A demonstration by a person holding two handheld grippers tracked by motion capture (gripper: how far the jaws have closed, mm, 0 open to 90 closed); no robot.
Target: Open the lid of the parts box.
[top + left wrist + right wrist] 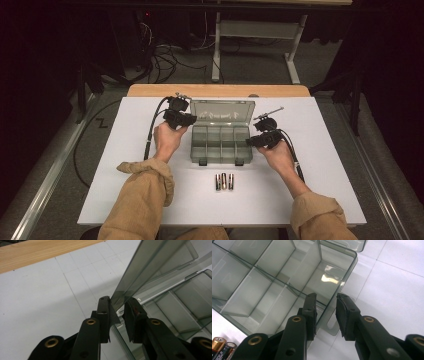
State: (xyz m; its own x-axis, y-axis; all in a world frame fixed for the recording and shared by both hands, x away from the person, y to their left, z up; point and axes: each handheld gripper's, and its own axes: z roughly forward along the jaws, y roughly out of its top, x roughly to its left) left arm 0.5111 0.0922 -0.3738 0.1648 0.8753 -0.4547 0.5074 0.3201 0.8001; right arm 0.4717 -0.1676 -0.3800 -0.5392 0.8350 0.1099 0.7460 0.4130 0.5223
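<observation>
The left tongs (181, 118) are standing at the left rear corner of one clear smoke-grey plastic compartment box (220, 145), which is lying open on the white table (125, 150). In the left gripper view the tongs (117, 311) are sitting astride the edge of the box's raised transparent lid (150, 267), one jaw on each side; whether the pads are pressing on it cannot be told from that angle, and a narrow gap is showing at the right-hand jaw. The high view is not resolving this detail.

The right tongs (256, 140) are resting at the box's right wall. The right gripper view is showing the tongs (326, 312) straddling that wall (329, 312), the left-hand jaw inside the corner compartment, the right-hand jaw outside with a clear gap, so the tongs are spread and pinching nothing.

Count: one box; one lid (222, 111); three cylindrical batteries (224, 182) lying side by side on the table, nearer the person than both tongs. The right gripper view is showing two of them (222, 346) at its lower left corner. Two hands are in use, left (169, 140) and right (278, 156).
</observation>
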